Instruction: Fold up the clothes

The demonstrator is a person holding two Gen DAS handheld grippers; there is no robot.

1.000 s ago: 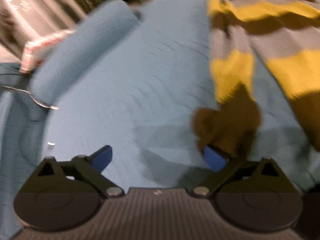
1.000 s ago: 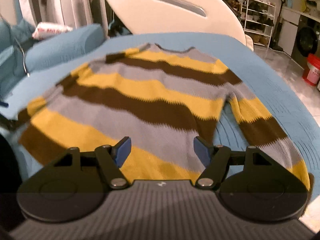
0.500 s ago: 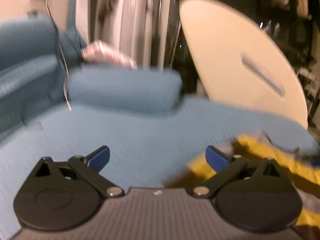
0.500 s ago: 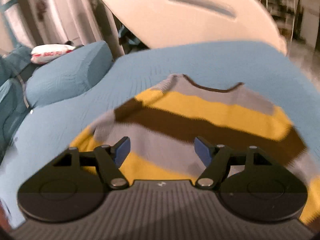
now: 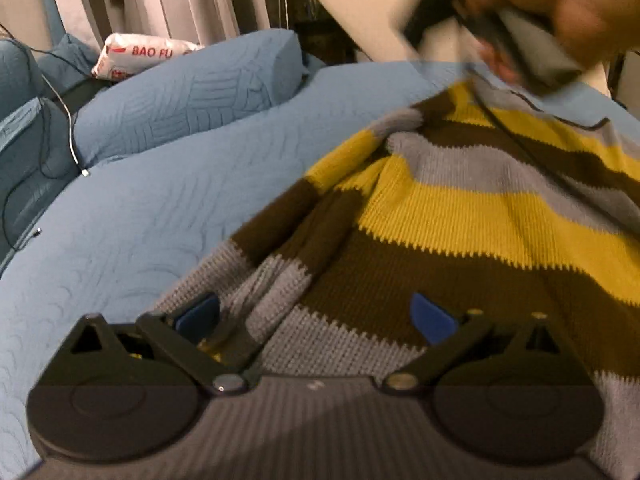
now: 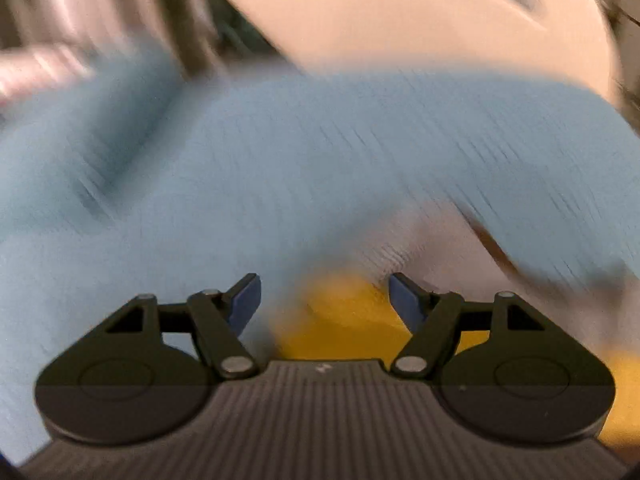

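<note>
A knitted sweater [image 5: 460, 216] with yellow, brown and grey stripes lies spread on a light blue quilted bed cover [image 5: 132, 240]. My left gripper [image 5: 316, 314] is open and empty, low over the sweater's left side where a sleeve lies folded in. My right gripper [image 6: 324, 300] is open and empty over the sweater's collar area [image 6: 360, 304], in a blurred view. The other hand with its gripper [image 5: 516, 28] shows blurred at the top right of the left wrist view, near the collar.
A blue pillow [image 5: 188, 92] lies at the back left with a white printed bag [image 5: 140, 56] behind it. A cable [image 5: 68, 132] hangs at the left. A pale curved headboard [image 6: 400, 12] stands behind the bed.
Both grippers have moved forward over the sweater toward the collar. The left gripper now hovers over the sweater's left side instead of bare bed cover. Both stay open.
</note>
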